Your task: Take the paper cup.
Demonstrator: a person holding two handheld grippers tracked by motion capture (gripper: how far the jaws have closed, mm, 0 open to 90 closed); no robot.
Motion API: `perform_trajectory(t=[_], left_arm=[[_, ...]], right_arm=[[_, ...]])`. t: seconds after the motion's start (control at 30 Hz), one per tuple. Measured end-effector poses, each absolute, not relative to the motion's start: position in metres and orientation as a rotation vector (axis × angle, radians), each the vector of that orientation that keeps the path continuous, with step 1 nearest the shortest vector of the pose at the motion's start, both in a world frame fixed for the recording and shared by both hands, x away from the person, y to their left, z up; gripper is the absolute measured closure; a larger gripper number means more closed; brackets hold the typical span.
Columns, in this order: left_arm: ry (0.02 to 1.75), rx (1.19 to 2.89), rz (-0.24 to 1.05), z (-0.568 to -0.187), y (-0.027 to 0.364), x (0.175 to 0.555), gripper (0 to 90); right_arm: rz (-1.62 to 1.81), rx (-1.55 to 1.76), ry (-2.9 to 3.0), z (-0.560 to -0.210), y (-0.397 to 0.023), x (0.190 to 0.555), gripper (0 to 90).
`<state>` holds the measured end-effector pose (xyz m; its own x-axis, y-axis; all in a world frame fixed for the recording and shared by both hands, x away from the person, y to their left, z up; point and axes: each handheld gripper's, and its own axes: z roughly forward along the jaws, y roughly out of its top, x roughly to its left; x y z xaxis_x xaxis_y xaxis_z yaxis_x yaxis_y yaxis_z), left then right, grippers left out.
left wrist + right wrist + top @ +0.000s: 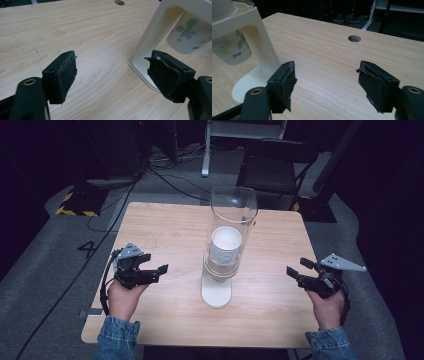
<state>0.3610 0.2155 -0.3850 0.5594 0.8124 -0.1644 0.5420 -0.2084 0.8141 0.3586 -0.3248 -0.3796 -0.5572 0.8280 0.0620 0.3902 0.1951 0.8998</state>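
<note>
A white stand-mounted cup dispenser w/ a clear plastic tube sits upright at the middle of the light wood-grain table; a stack of white paper cups w/ a flower print sits inside it, the bottom cup poking out under the holder. Left gripper sits near the table's left edge, jaws spread wide w/ nothing between, pointing right at the dispenser's base. Right gripper is at the right edge, jaws also wide and empty, well apart from the dispenser.
</note>
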Motion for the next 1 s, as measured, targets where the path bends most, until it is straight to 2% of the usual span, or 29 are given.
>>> perform_trajectory(t=[0.67,1.0], left_arm=[[1.092,1.873,0.386,-0.380,0.211,0.365,22.5],[1.102,1.872,0.393,-0.379,0.209,0.361,20.8]], right_arm=[[1.329,1.142,2.043,-0.384,-0.325,0.355,27.8],[1.368,1.102,2.091,-0.383,-0.309,0.357,25.0]])
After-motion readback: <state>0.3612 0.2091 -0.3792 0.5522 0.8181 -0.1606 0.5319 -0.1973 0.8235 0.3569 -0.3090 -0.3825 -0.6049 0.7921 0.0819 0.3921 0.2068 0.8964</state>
